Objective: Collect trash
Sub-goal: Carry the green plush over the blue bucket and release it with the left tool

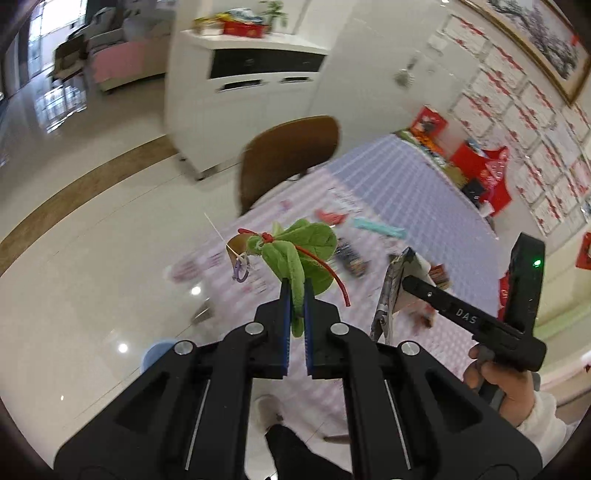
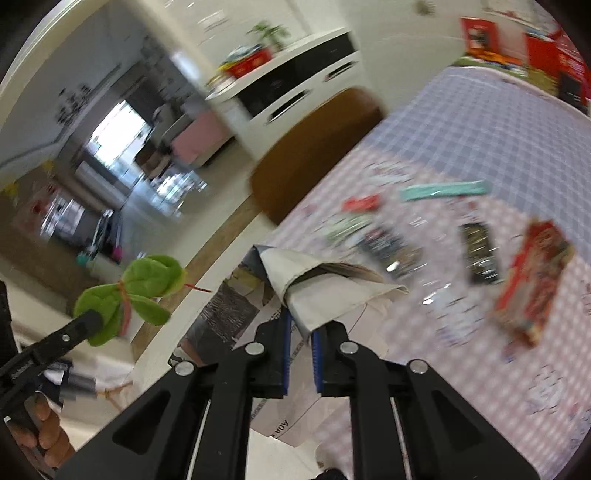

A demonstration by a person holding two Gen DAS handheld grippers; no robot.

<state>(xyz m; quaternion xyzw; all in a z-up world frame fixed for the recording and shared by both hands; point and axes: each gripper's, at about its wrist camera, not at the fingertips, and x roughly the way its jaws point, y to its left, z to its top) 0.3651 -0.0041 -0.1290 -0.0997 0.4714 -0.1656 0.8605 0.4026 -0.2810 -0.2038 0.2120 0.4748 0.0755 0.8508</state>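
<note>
Left hand-held gripper (image 1: 297,295): clamped on 1 bunch of green leaves (image 1: 299,247), long axis running up-frame from the jaws.
Right hand-held gripper (image 2: 301,328): clamped on 1 folded paper (image 2: 325,284).
Remaining trash: about 6 wrappers (image 2: 480,253) on the worktop (image 2: 480,122), right of frame; right hand nearer.

Floor (image 1: 92,258): glossy pale tile with a brown inlaid band, reflecting ceiling lights. White cabinet (image 1: 251,81) with dark panel at 12 o'clock in the left wrist view; potted plant (image 1: 275,13) and red boxes on top. Brown chair (image 1: 288,155) stands against the checked tablecloth (image 1: 406,192). Framed picture (image 1: 535,40) on the wall at 2 o'clock. Bright window (image 2: 118,125) at 10 o'clock in the right wrist view.
</note>
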